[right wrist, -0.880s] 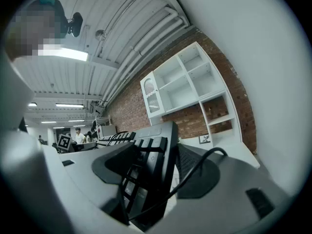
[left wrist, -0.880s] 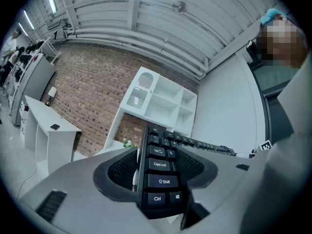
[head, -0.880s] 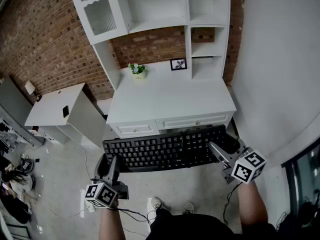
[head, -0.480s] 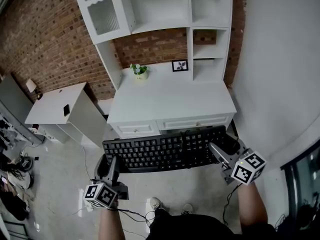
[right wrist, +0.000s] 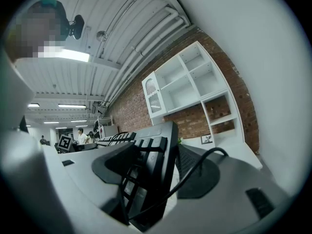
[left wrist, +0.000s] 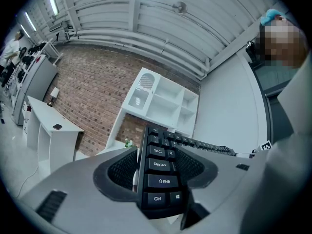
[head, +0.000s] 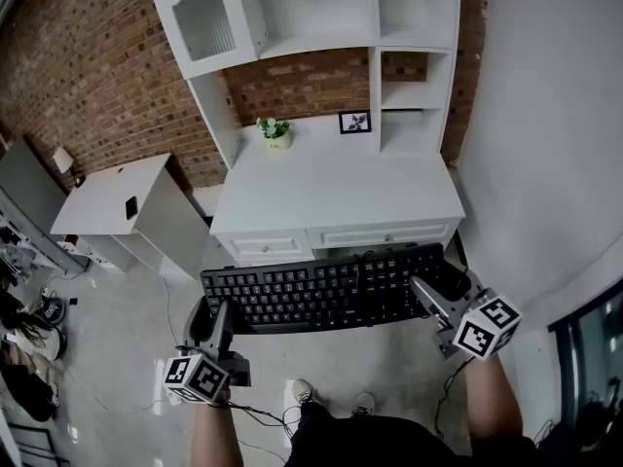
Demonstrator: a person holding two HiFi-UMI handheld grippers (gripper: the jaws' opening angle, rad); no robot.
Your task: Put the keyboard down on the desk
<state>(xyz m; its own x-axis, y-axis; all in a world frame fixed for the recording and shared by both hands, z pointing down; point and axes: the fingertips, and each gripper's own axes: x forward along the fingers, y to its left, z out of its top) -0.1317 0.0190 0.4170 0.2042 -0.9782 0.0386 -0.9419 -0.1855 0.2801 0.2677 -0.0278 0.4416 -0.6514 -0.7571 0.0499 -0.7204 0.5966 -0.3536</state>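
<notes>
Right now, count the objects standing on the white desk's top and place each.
2. A small potted plant stands at the back of the desk, left of centre; a picture frame stands just right of it. Nothing else shows there.

Matt black plastic is seen all across the keyboard (head: 331, 295), and its keycaps (left wrist: 161, 181) are shown smooth, with a faint sheen and white print. The left gripper (head: 209, 309) is made out as smooth, matt grey plastic, and its dark pads (left wrist: 119, 168) are marked with a fine ribbed, rubbery-looking texture. The same grey shell and dark textured lining are seen on the right gripper (head: 438, 286), where a smooth black cable (right wrist: 195, 172) is caught by the light. The desk (head: 336, 188) is finished in smooth white paint, satin rather than glossy. Rough, matt red brick is shown on the wall (head: 88, 76). Ribbed glass is set in the cupboard door (head: 202, 25). The floor (head: 112, 343) is seen pale and polished.
</notes>
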